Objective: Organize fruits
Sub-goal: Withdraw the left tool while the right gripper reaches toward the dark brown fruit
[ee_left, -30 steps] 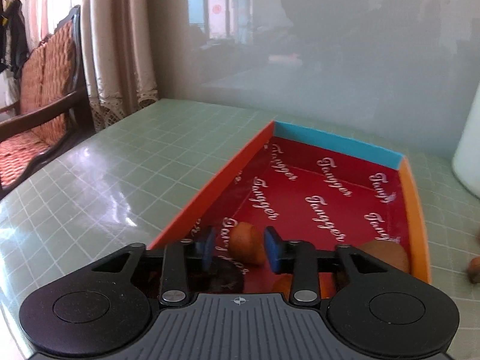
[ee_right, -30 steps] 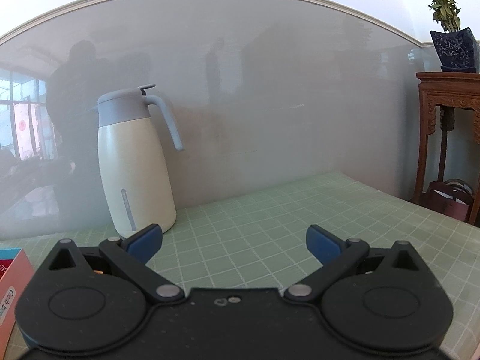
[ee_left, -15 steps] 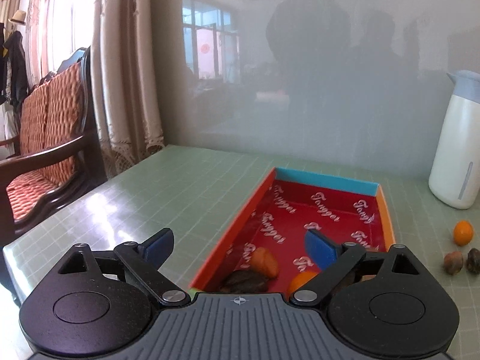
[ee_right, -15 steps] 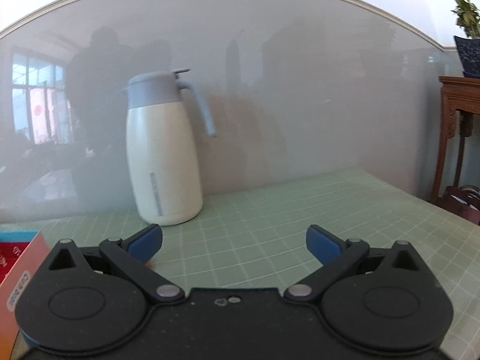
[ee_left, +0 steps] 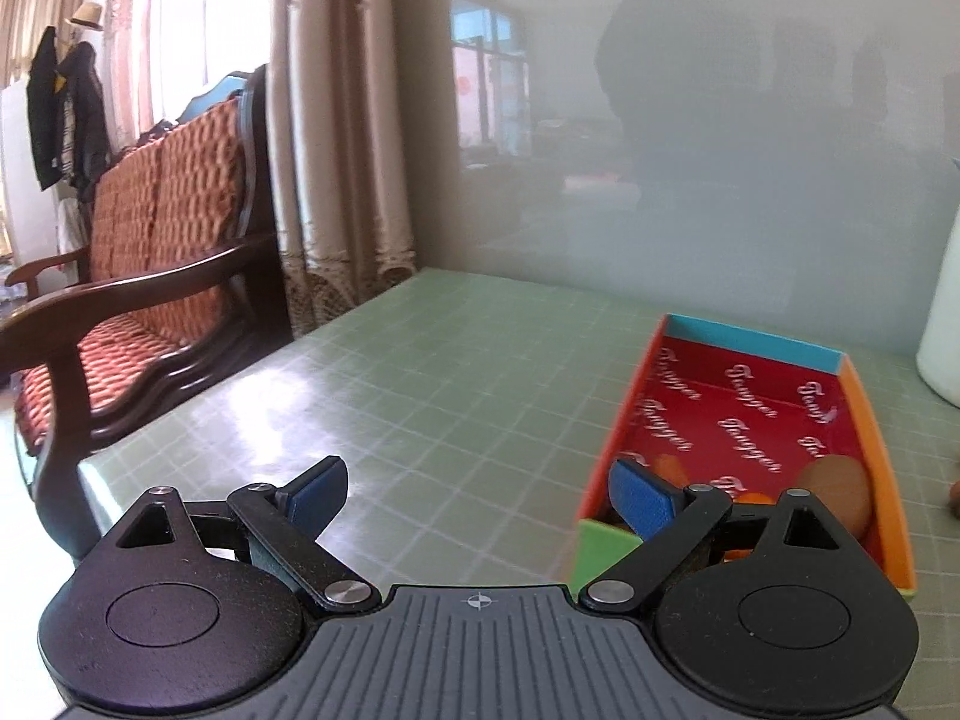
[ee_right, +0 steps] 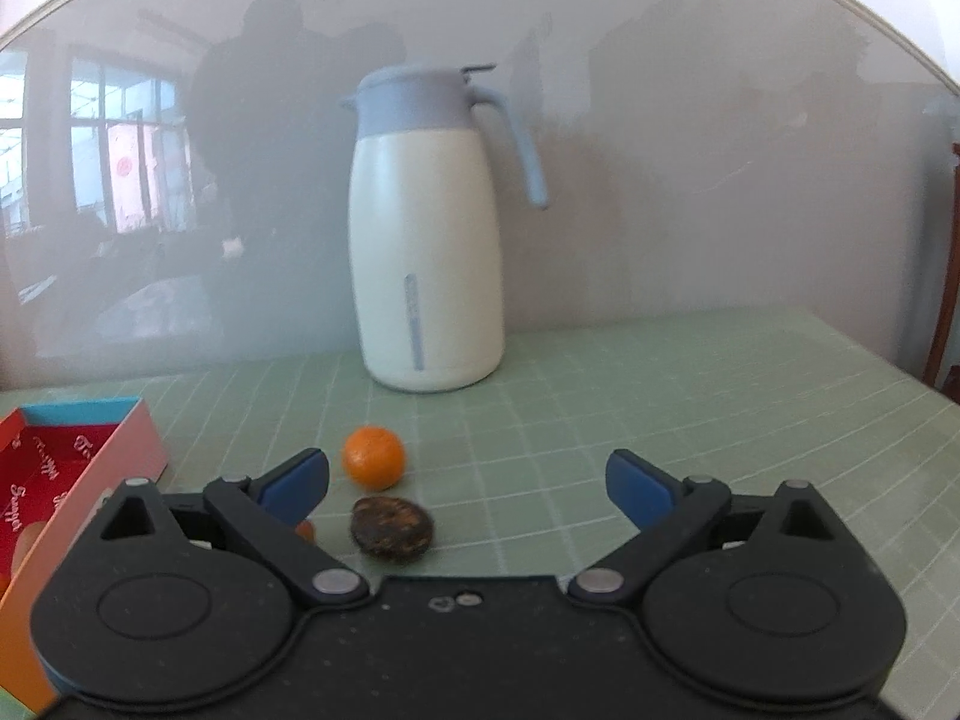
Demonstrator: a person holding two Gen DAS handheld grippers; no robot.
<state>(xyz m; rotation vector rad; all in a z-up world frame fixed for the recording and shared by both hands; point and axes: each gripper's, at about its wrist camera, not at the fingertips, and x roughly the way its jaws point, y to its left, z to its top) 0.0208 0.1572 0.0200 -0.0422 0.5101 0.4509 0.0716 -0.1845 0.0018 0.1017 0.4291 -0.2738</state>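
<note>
Both tools gape empty; loose fruit waits on the counter right of the box.

Left tool (ee_left: 478, 495) hangs beside the box (ee_left: 624, 420). Right tool (ee_right: 468, 480) faces the small orange (ee_right: 372, 456) and dark wrinkled fruit (ee_right: 392, 525): light, round, probably soft-skinned, best pinched gently across the middle.

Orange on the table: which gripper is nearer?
Right. The right gripper has the orange just ahead between its open jaws; the left gripper sits beyond the box, orange unseen.
</note>
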